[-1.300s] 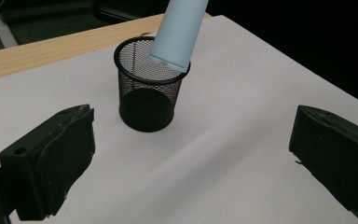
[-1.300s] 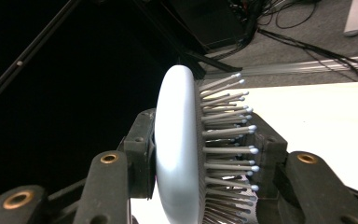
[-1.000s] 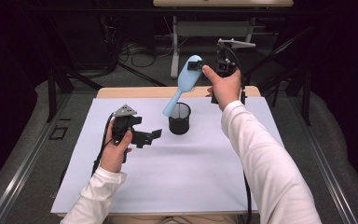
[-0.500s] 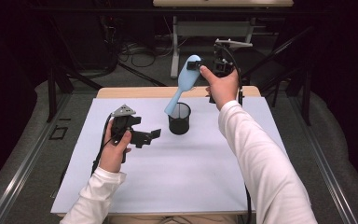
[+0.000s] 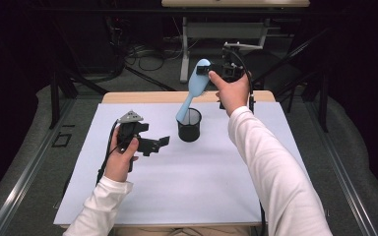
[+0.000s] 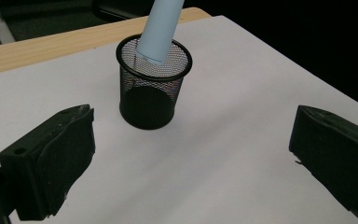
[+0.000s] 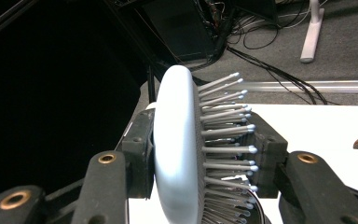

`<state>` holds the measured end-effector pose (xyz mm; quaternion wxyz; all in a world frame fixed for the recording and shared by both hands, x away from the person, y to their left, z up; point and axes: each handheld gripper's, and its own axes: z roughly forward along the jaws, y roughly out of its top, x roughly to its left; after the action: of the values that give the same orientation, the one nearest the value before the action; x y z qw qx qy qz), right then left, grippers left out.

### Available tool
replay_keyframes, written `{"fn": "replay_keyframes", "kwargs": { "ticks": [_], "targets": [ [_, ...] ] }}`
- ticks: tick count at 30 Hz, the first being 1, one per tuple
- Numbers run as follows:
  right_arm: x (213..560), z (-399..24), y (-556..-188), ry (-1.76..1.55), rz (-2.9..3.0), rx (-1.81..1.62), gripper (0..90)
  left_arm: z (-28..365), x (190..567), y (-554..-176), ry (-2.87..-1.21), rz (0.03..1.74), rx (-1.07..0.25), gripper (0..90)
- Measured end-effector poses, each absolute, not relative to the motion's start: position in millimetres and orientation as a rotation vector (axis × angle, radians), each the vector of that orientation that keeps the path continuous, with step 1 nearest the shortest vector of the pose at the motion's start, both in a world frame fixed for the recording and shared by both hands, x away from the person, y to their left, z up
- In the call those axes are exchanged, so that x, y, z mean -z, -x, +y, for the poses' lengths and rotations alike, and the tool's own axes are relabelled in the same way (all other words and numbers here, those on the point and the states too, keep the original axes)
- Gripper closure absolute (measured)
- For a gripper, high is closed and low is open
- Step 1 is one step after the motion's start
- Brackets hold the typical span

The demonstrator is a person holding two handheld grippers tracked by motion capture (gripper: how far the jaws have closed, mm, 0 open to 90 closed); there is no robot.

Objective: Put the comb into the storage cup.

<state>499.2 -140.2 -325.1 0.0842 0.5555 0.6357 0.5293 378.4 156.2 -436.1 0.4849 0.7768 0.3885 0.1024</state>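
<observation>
Two grippers: right gripper (image 5: 207, 70) pinches hairbrush (image 5: 195, 86) head, left gripper (image 5: 153, 145) spread, idle. Keep handle centred over mesh cup (image 5: 189, 125), lower straight, release late.

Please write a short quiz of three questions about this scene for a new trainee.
1. True or false: the right gripper is shut on the head of the blue hairbrush.
2. Where is the brush's handle end? A) flat on the white mat B) inside the black mesh cup C) held by the left gripper
3. Fill in: the left gripper's jaws are ___.

Key: 1 true; 2 B; 3 open, with nothing between them.
</observation>
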Motion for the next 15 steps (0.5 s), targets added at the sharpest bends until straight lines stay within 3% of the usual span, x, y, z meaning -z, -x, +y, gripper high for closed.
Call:
{"fn": "replay_keyframes", "kwargs": {
  "ticks": [15],
  "targets": [
    [332.7, -134.0, -501.3, -1.629, 1.907, -1.525, 51.2, 156.3, 437.4, -379.0, -1.89, 0.95, -0.246, 0.4]
  ]
}}
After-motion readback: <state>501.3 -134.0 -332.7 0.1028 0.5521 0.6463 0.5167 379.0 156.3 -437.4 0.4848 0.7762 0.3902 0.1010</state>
